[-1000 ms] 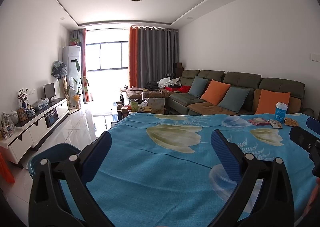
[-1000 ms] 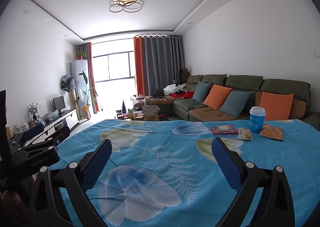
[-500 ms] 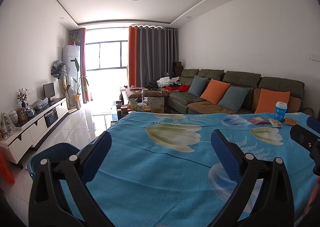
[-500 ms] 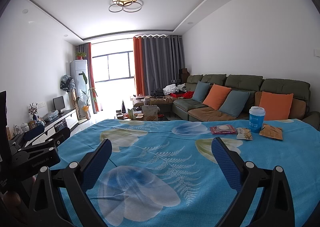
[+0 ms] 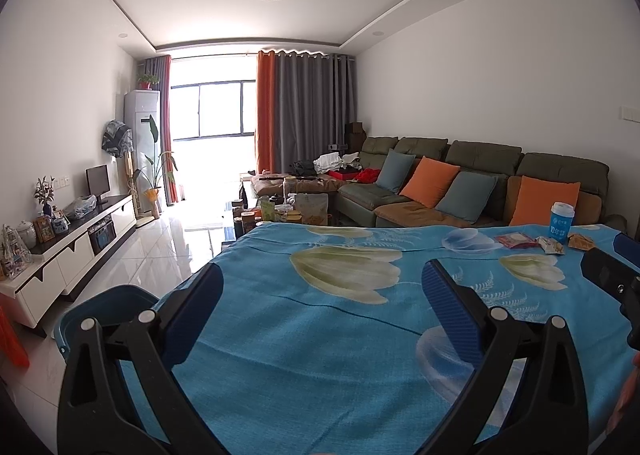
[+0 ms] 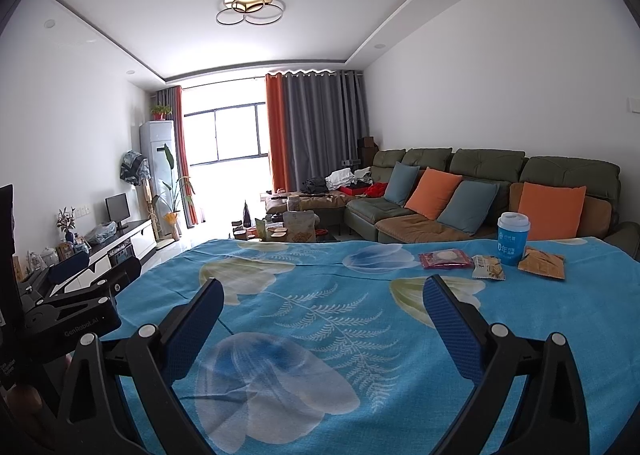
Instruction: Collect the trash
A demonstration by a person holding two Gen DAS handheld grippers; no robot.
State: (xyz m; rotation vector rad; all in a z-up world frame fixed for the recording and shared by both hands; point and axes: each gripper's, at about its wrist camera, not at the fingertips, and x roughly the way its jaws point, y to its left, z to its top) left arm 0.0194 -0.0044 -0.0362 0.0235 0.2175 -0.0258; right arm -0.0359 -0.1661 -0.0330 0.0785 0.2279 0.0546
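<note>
Both my tongs spread wide, holding nothing: left tongs (image 5: 320, 291), right tongs (image 6: 322, 297), over the counter (image 6: 304, 319) with its blue floral cloth. Landmark: blue paper cup (image 6: 513, 238) at the far right. Red wrapper (image 6: 445, 259) and white snack packet (image 6: 488, 267) left of it, orange packet (image 6: 543, 263) just right. Blue bin (image 5: 104, 305) off the counter's left edge.

Ahead of the right tongs (image 6: 322, 309) the blue floral surface (image 6: 304, 319) lies bare up to the far right corner, where a red wrapper (image 6: 445, 259), a white wrapper (image 6: 488, 267), a blue cup (image 6: 512, 238) and an orange wrapper (image 6: 543, 263) crowd close together. The left tongs (image 5: 322, 295) face bare cloth too; a blue bin (image 5: 108, 305) stands off the surface's left edge
</note>
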